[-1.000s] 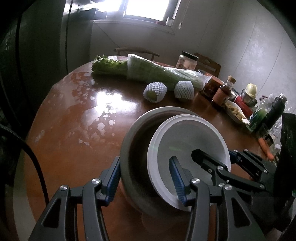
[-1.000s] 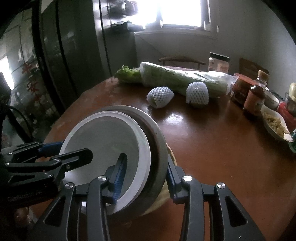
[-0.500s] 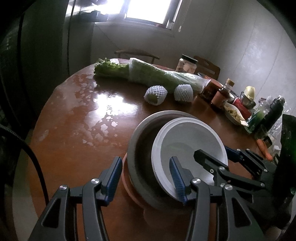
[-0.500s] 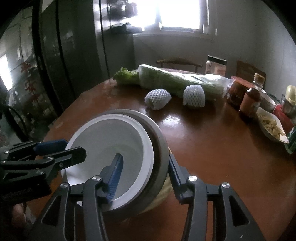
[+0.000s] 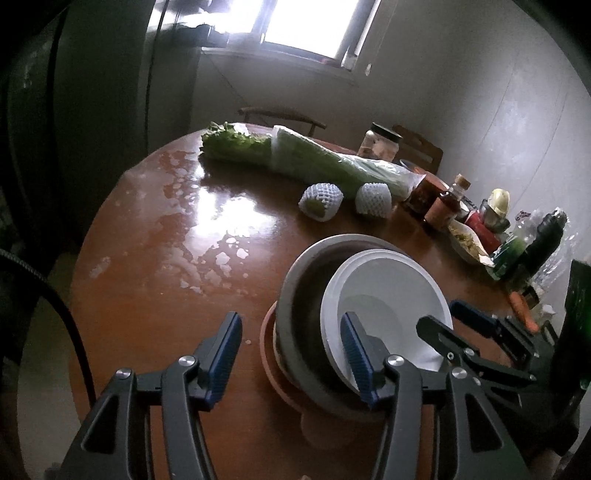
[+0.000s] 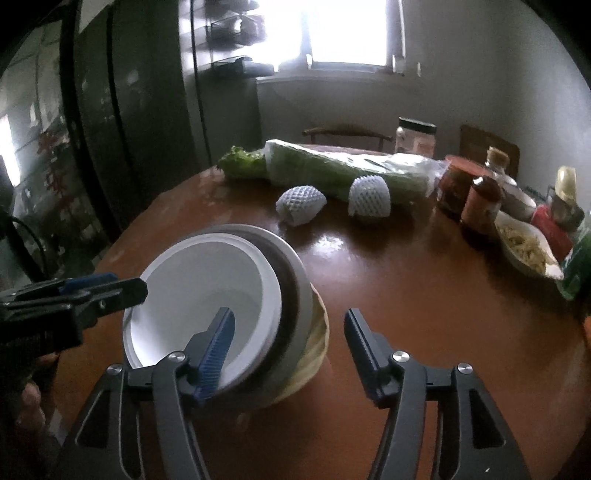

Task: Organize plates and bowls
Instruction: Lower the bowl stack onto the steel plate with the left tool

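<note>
White bowl (image 5: 388, 295) sits nested inside a grey bowl (image 5: 306, 273), tilted, leaning toward the grey bowl's right side as the left wrist view shows it. Grey bowl rests on a stack of plates (image 6: 314, 350) – reddish-brown rim low in the left view, yellowish edge in the right view – near the front of the round brown table (image 5: 155, 295).

Left tongs (image 5: 291, 350) are spread and opening; the right finger is inside the white bowl, the left finger is off over bare table, and the near rims of both bowls lie between them. Pads not pressing anything.

Right tongs (image 6: 290, 343) are spread wide, opening; one blue pad over the white bowl's inside, the other outside the stack over the table, bowl rims between, no contact visible.

Each pair of tongs shows in the other's view, at the white bowl's rim.

Farther back: bagged greens (image 6: 332, 170), two fruits in white foam net (image 6: 301, 205) just in front of them – well apart from the bowls. Jars and sauce bottles (image 6: 480, 206) crowd the right edge. Window (image 6: 351, 29) behind, strong glare on the tabletop.
</note>
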Action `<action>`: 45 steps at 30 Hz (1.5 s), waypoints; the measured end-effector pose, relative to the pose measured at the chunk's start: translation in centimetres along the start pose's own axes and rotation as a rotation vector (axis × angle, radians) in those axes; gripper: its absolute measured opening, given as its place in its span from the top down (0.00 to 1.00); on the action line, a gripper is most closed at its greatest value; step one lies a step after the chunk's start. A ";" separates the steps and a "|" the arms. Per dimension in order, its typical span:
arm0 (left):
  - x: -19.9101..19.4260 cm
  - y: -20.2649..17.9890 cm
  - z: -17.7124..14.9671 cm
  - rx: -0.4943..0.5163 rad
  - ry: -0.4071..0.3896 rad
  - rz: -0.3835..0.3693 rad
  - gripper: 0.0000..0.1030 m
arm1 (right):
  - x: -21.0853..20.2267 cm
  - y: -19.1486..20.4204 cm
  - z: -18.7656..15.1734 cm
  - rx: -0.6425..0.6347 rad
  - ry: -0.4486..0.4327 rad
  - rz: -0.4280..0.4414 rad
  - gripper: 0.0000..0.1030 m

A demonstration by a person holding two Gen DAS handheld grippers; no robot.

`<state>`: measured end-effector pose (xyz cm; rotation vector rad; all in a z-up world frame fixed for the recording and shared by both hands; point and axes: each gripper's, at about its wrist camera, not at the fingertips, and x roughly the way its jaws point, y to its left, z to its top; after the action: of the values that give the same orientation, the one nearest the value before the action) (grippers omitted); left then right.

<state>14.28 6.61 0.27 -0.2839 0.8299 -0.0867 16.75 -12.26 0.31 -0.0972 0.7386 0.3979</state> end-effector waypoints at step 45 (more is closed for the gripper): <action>5.4 -6.3 -1.4 0.135 0.143 -0.037 0.45 | -0.3 -4.4 -2.0 0.142 0.061 0.090 0.33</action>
<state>17.06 -0.78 -2.67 -0.1669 0.9560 -0.1991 16.99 -16.87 -1.16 0.0580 0.8313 0.4283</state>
